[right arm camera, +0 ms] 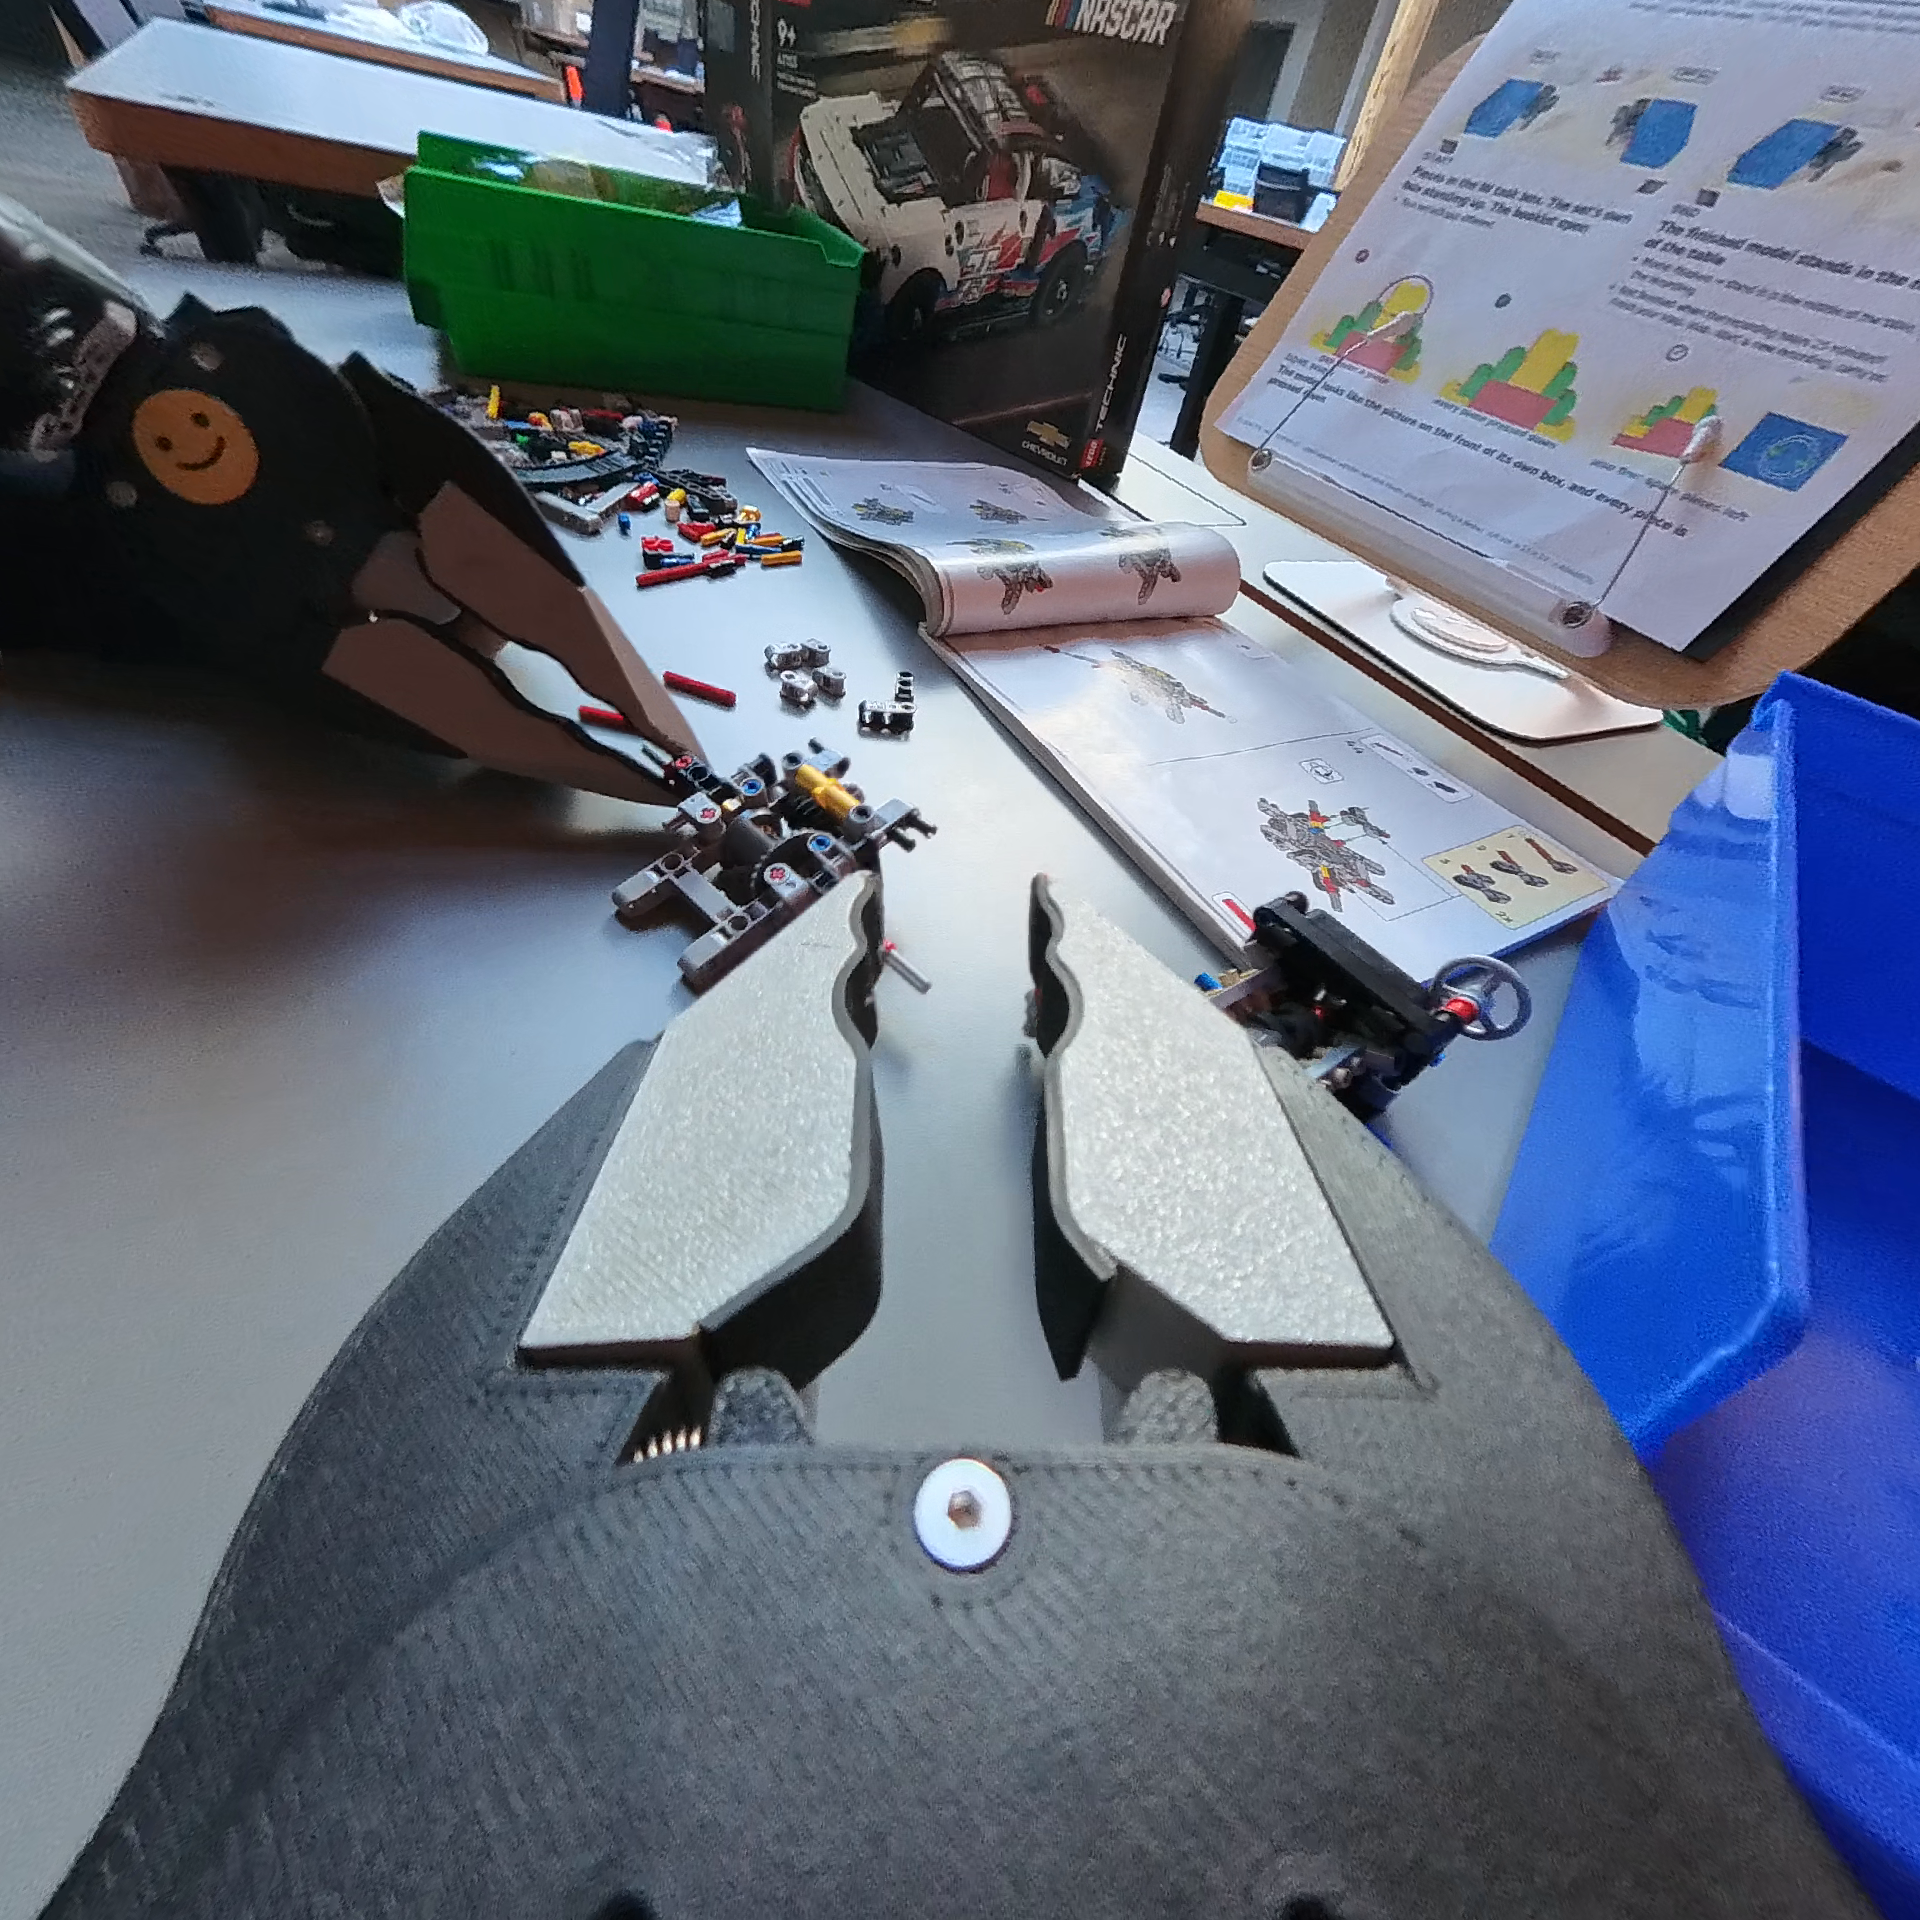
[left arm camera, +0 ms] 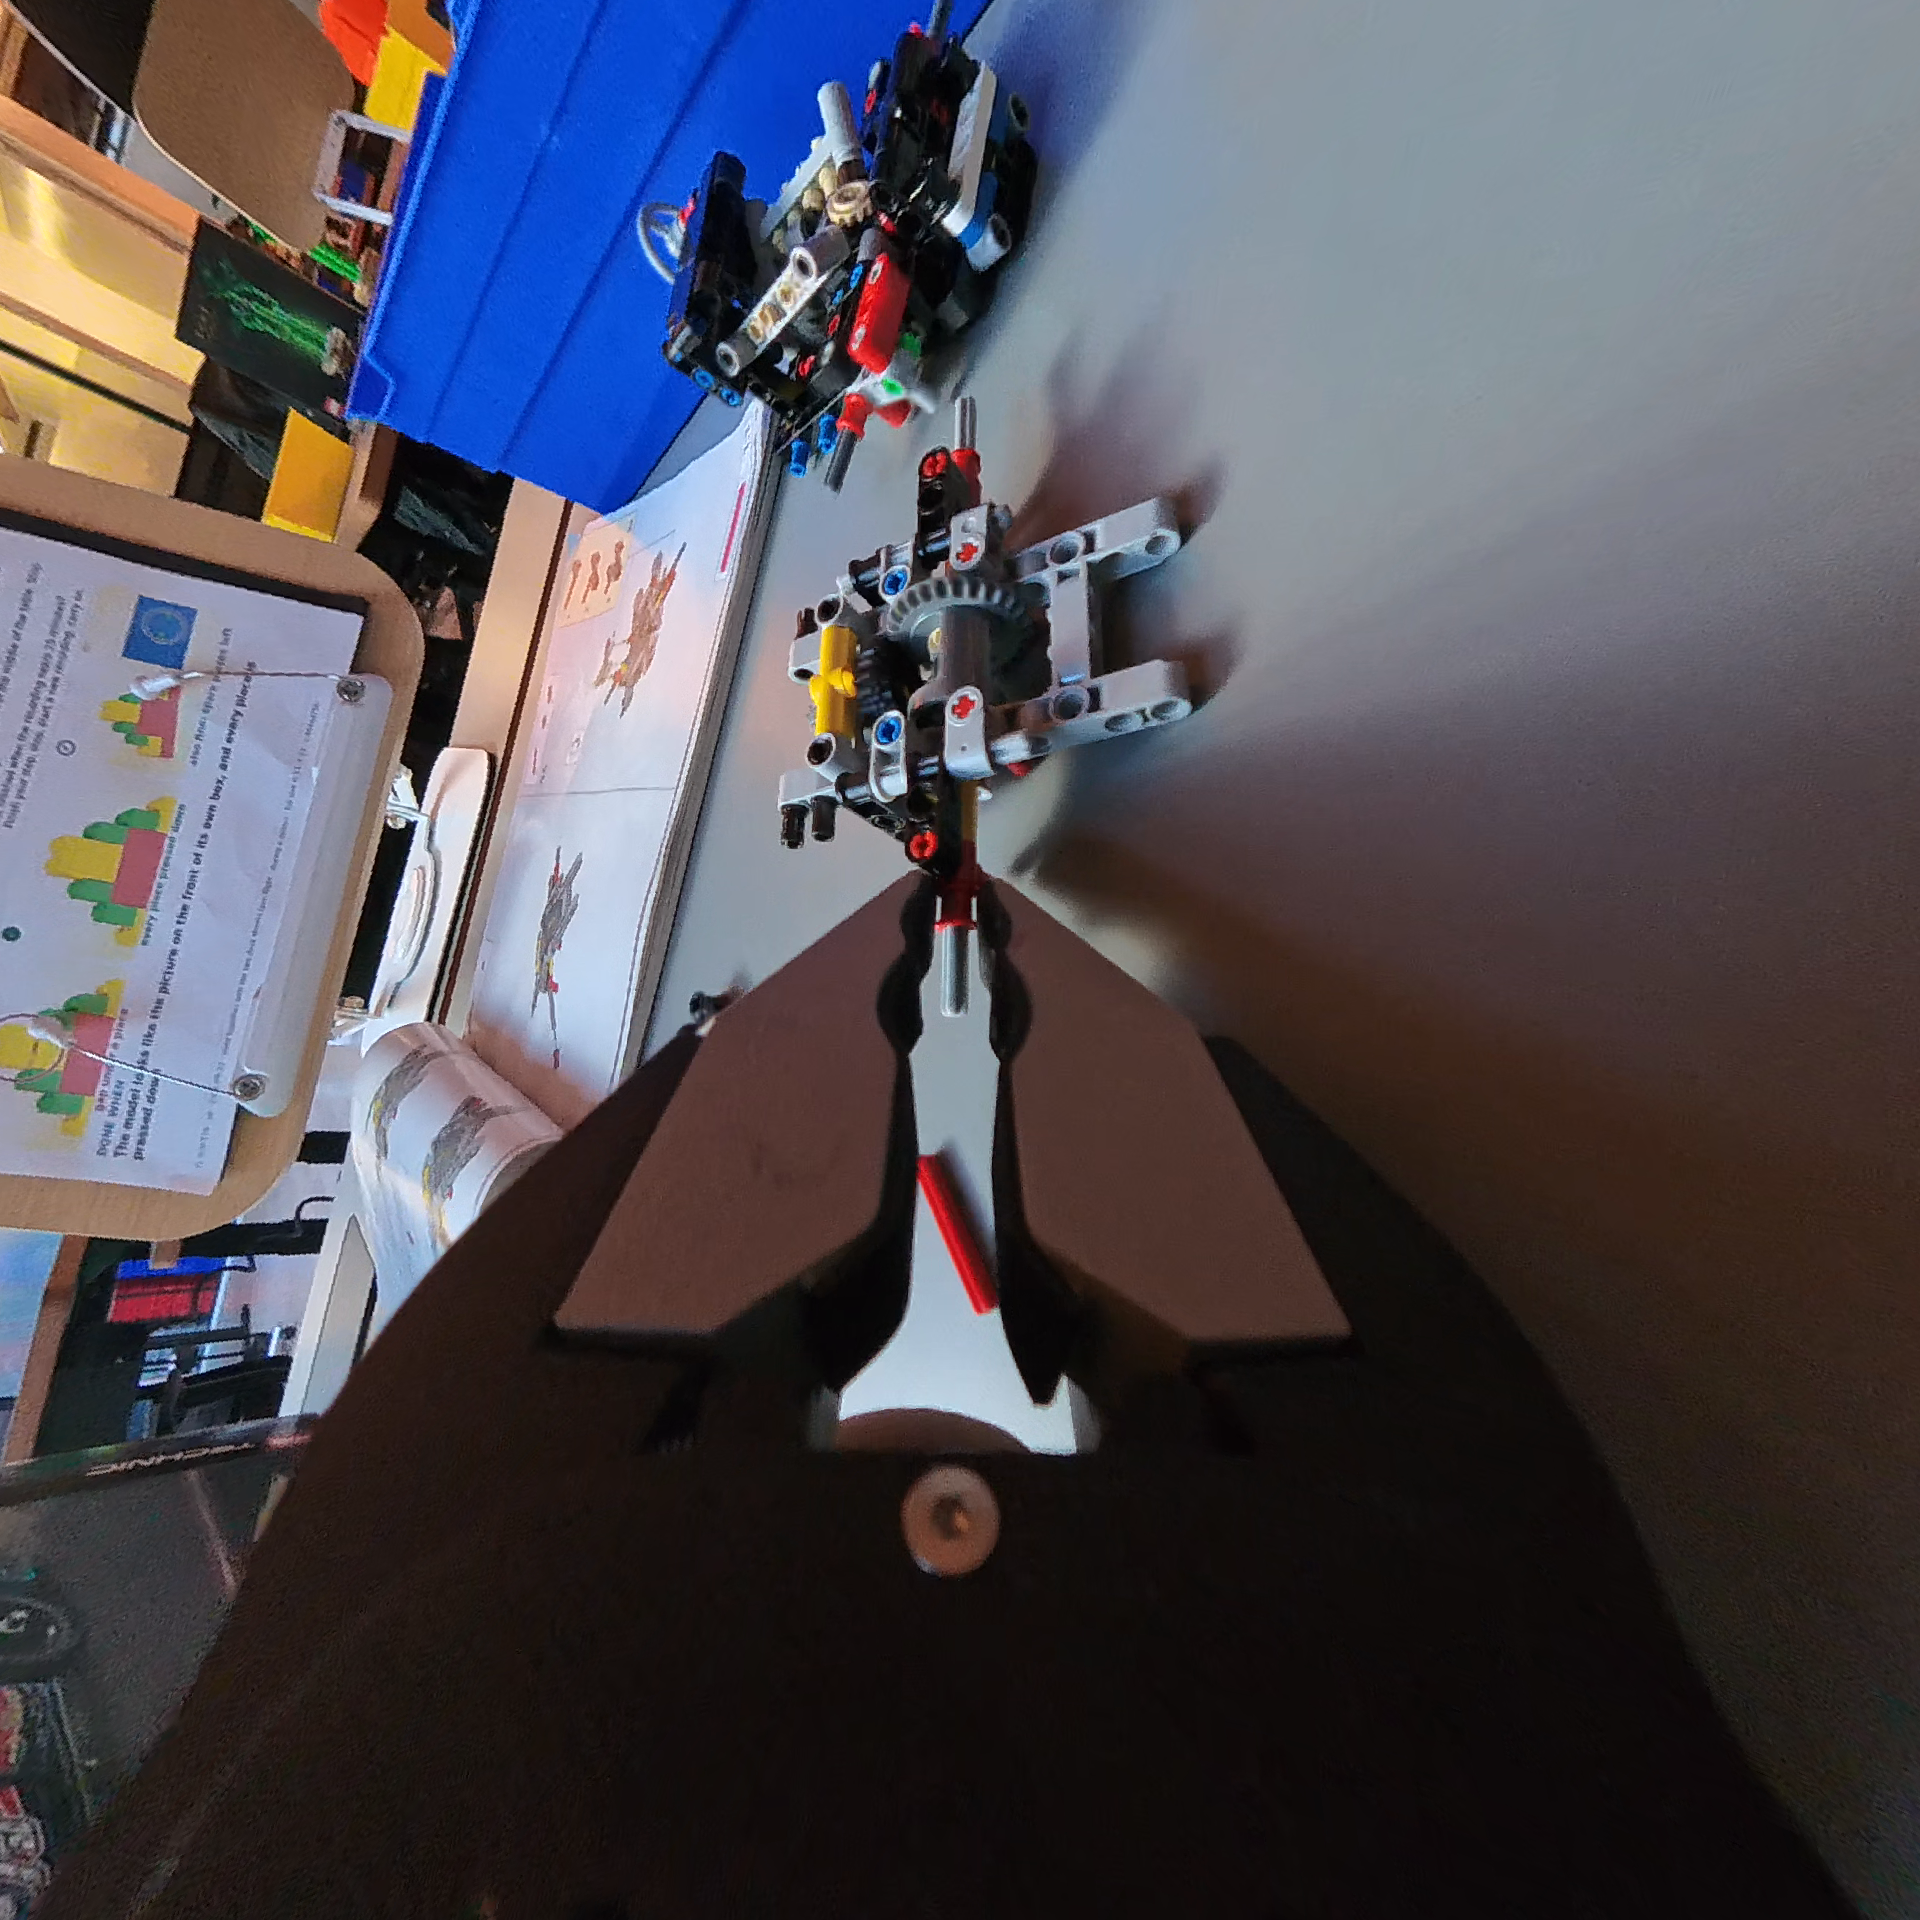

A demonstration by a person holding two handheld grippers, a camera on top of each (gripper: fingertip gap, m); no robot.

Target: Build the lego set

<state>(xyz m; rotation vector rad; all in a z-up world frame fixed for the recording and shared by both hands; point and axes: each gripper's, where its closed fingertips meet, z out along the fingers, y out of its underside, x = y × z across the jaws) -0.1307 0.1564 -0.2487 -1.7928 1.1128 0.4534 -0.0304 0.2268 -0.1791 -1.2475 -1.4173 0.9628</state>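
The left claw is closed on the near end of the small gear assembly: its two fingertips pinch the red bush on the grey axle that sticks out of the assembly toward the camera. The long axis of this axle runs straight along the fingers, so the assembly lies directly ahead of the left claw, in line with it. In the right wrist view the same claw reaches the assembly from the left side.

The right claw is open and holds nothing; bare surface shows between its fingers. The gear assembly lies ahead of it and to the left, just beyond its left fingertip, and the other end of the grey axle points into the gap between the fingers without touching a pad. So the left claw has the assembly, and the right one is only near it.

A second, larger black build with a small grey wheel sits just right of the right claw, against the blue bin; what is in this bin I cannot tell. The green bin stands well apart at the back, with something green in it. Loose pieces lie in front of it, and an open instruction booklet lies to the right. A loose red axle lies on the surface under the left claw.
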